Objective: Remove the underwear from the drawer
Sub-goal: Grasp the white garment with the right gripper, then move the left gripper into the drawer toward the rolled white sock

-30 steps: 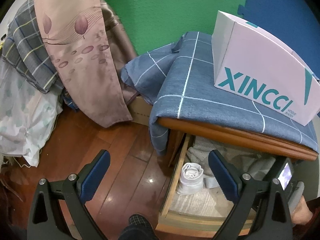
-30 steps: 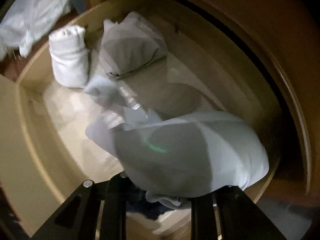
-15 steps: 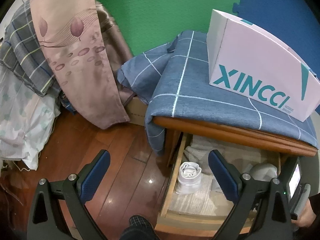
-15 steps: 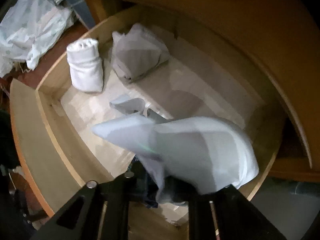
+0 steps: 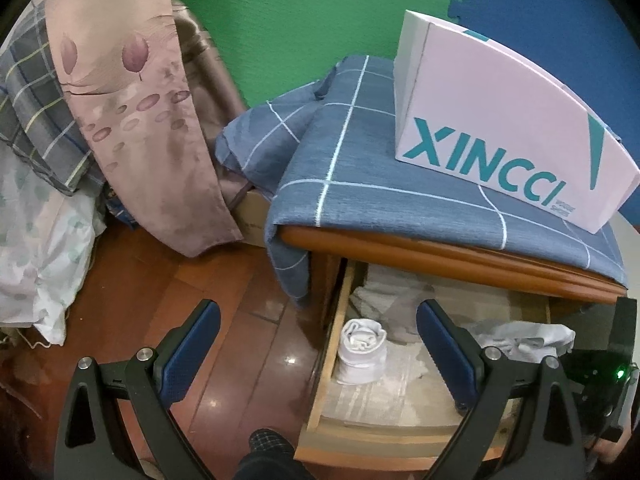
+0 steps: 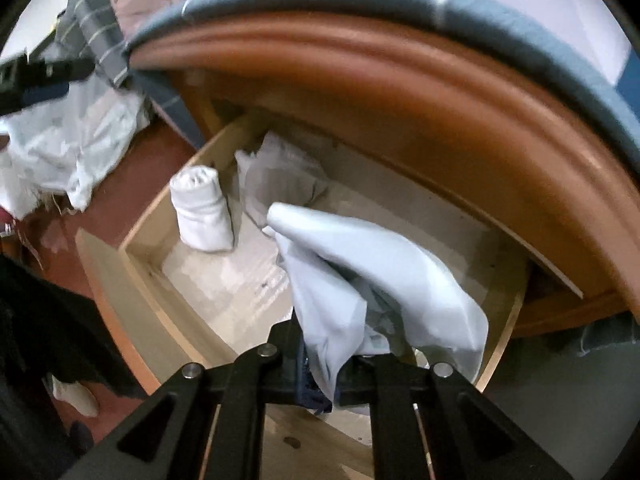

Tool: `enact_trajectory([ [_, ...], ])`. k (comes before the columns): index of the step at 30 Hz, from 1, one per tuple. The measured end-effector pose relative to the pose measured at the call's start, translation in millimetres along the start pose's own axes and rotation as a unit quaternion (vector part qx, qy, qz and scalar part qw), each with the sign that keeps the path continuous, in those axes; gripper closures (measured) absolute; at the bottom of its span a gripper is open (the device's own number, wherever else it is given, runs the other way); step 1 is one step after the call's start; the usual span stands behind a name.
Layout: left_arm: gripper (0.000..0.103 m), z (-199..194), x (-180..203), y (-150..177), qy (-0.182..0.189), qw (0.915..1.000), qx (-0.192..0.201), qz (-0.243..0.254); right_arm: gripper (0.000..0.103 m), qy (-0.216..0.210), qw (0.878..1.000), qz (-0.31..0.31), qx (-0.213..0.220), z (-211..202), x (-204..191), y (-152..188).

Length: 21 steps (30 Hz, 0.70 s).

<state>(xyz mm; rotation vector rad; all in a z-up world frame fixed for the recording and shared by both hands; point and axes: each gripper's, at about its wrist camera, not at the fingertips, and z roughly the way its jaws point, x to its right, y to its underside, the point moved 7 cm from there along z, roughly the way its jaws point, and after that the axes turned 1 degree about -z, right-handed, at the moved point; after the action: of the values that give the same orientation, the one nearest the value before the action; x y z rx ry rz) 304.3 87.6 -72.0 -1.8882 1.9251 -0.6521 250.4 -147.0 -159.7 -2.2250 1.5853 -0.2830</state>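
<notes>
Right tongs [image 6: 320,364] clench pale underwear [image 6: 376,280] at lower centre above the open drawer [image 6: 132,280]; left tongs [image 5: 316,344] gape empty.

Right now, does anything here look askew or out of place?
Nothing damaged or spilled. The blue checked cloth lies rumpled, one corner drooping beside the open drawer. The right tongs pinch the pale underwear.

The underwear [image 6: 384,280] is smooth pale cloth with a slight sheen. The drawer [image 6: 132,276] is matt pale wood, the floor [image 5: 240,332] glossy reddish wood, the box [image 5: 500,132] smooth card.
</notes>
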Motion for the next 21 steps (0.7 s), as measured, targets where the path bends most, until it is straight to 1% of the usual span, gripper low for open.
enact_trajectory([
  [6,0.005,7,9,5,0.033,0.9993,-0.015,0.0,0.094,-0.021,0.999,0.035,0.026,-5,4,-2],
  [9,0.005,11,18,12,0.059,0.9978,-0.028,0.012,0.094,-0.035,0.997,0.048,0.046,-11,6,-1],
  [11,0.005,13,22,17,0.079,0.9961,-0.038,0.009,0.094,-0.044,0.995,0.064,0.062,-15,9,0],
  [12,0.004,16,25,22,0.094,0.9944,-0.047,0.013,0.094,-0.046,0.994,0.068,0.065,-17,10,1],
  [13,0.004,19,27,26,0.099,0.9935,-0.053,0.018,0.094,-0.045,0.994,0.071,0.07,-21,13,1],
  [16,0.003,36,40,44,0.107,0.9889,-0.087,0.055,0.094,-0.051,0.993,0.082,0.074,-27,18,4],
  [18,0.003,50,46,57,0.107,0.9855,-0.117,0.059,0.094,-0.06,0.991,0.09,0.077,-30,19,6],
  [21,0.003,65,52,66,0.094,0.9847,-0.135,0.057,0.094,-0.064,0.991,0.092,0.072,-29,17,9],
])
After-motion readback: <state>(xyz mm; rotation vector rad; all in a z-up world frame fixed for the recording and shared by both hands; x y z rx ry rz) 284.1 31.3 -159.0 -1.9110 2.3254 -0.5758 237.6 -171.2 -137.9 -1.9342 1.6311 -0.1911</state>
